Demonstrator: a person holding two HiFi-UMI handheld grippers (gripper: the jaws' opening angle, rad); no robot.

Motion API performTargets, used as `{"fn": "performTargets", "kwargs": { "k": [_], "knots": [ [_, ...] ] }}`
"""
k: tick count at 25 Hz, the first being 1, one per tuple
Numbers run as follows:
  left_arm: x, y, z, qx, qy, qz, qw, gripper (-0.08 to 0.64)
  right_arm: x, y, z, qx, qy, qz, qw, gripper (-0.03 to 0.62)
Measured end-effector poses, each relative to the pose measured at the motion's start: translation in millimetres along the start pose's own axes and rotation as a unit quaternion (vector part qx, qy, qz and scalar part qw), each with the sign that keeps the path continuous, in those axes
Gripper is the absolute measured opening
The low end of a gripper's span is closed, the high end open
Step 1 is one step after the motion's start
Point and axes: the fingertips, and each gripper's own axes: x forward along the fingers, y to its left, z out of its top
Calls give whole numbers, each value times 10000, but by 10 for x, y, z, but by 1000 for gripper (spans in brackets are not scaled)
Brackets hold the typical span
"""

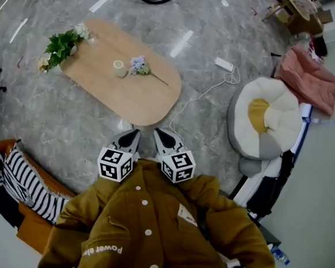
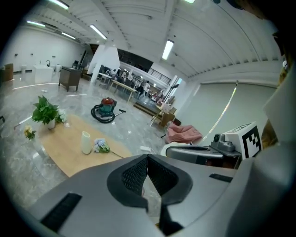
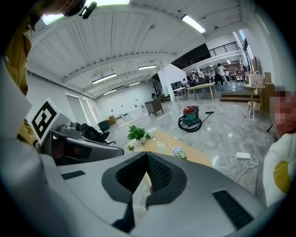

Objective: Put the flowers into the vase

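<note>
Left gripper [image 1: 132,135] and right gripper [image 1: 163,133] hold fingers [image 2: 136,176] closed, empty; striped cloth [image 1: 18,177] shows in head view only.

A potted plant [image 1: 61,45] stands on the oval table [image 1: 131,100], power strip [image 1: 224,64] nearby.

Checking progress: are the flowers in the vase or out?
Out: the flowers lie on the table beside the upright vase.

A glossy grey marble floor [image 1: 69,127] bears an oval wooden tabletop [image 1: 136,98], a white-and-yellow beanbag [image 1: 270,122], a pink cushion [image 1: 310,79] and a vacuum cleaner [image 2: 105,110] beneath long ceiling lights [image 2: 168,48].
</note>
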Motion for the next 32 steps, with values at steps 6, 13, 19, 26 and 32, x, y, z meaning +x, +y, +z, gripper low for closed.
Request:
{"fn": "performTargets", "kwargs": {
  "k": [6,13,19,26,32],
  "knots": [
    [-61,638,564,6,-52,-186,9998,8,662,148,599,-238,-49,-204,9995,5],
    [33,884,766,-154,30,-382,9991,8,962,138,809,-396,80,-322,9987,5],
    [248,981,780,-208,73,-253,9994,8,1112,-119,775,-446,273,-257,9983,5],
    [587,1138,631,-365,34,80,9993,8,1457,-566,576,-517,346,-91,9980,6],
    [1041,1284,445,-500,40,402,9979,8,1818,-824,350,-589,644,401,9954,5]
  ]
}}
